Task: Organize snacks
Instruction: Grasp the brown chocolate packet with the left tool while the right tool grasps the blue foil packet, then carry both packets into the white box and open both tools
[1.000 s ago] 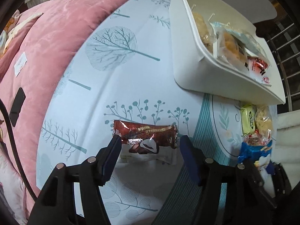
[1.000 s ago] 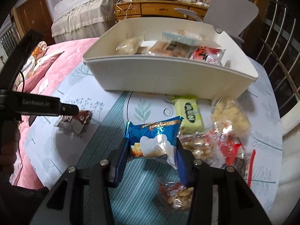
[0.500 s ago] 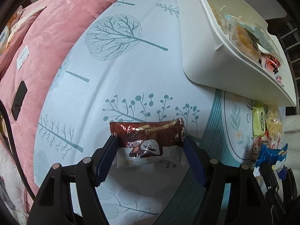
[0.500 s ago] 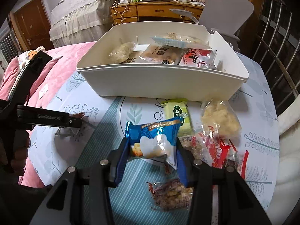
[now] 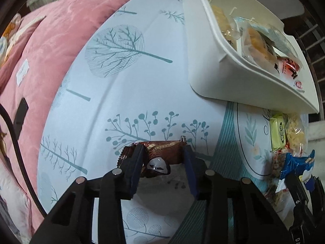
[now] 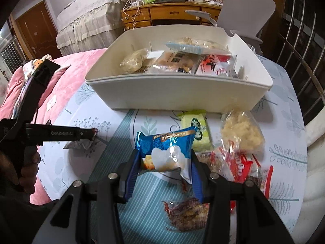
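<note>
Both fisheye views ride close above the desk (image 5: 126, 105), each looking steeply down along its own jaws. The 2 share the white bin (image 5: 229, 81) (image 6: 178, 93), the loose snack pile and the pink bedding.

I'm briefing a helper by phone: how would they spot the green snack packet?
Find the white bin on the tree-print tablecloth. Just in front of its near wall lies the pale green packet, left of the clear bag of pale chunks; it's the only green wrapper.

Both grippers are black with blue pads (image 5: 135, 168) and silver screws (image 6: 112, 176); the left gripper (image 6: 89, 135) bears white lettering, seemingly "GenRobot.AI".
</note>
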`<state>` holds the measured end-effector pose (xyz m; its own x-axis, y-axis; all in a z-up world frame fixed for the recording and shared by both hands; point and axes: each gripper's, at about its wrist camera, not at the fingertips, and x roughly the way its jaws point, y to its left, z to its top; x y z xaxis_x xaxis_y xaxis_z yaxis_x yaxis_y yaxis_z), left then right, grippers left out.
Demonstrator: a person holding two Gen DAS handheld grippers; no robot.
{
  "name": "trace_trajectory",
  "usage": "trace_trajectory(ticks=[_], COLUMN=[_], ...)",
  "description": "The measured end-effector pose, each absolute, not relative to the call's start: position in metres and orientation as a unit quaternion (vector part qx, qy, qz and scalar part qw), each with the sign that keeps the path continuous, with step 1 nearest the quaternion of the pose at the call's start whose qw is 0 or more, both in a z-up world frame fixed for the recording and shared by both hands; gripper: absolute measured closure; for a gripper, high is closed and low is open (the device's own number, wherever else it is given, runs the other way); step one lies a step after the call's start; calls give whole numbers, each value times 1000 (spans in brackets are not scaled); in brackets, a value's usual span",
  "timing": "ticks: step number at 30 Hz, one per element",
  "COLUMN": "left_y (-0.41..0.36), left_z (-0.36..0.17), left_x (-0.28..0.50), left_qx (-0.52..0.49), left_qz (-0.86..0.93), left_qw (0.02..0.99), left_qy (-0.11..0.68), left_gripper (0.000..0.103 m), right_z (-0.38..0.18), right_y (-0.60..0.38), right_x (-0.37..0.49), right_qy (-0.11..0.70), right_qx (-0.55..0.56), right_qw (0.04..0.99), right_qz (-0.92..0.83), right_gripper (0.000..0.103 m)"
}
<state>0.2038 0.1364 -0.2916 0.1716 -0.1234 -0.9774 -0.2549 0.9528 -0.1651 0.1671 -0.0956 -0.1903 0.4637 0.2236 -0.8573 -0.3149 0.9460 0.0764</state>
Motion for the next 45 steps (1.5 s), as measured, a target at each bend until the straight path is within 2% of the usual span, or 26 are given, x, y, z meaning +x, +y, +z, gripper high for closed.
trace_trajectory(ticks=[6,8,11,20,29,37,45], left_y=[137,138,134,128,139,137,114], left_z=[-289,-284,-278,-244,-164,-109,-80], left_x=[205,205,204,195,186,220,253], left_qx=[-140,-143,-139,-131,-137,-124,-104], left_qz=[42,37,34,18,-1,-24,-61], left_qw=[752,754,752,769,800,828,852], left_qy=[643,640,644,626,585,547,510], left_gripper=[76,85,87,89,89,89,88], right_z=[-178,-174,-167,-144,-115,-88,-68], right_y=[-96,-97,-98,-103,-116,-130,-138], right_x=[172,173,174,177,191,212,235], right_qy=[479,475,470,440,404,367,349], right_qx=[-43,-39,-30,-22,1,30,46], right_qw=[863,865,868,883,900,917,924], right_qz=[157,156,160,163,164,154,147], right_gripper=[57,57,57,57,57,57,56])
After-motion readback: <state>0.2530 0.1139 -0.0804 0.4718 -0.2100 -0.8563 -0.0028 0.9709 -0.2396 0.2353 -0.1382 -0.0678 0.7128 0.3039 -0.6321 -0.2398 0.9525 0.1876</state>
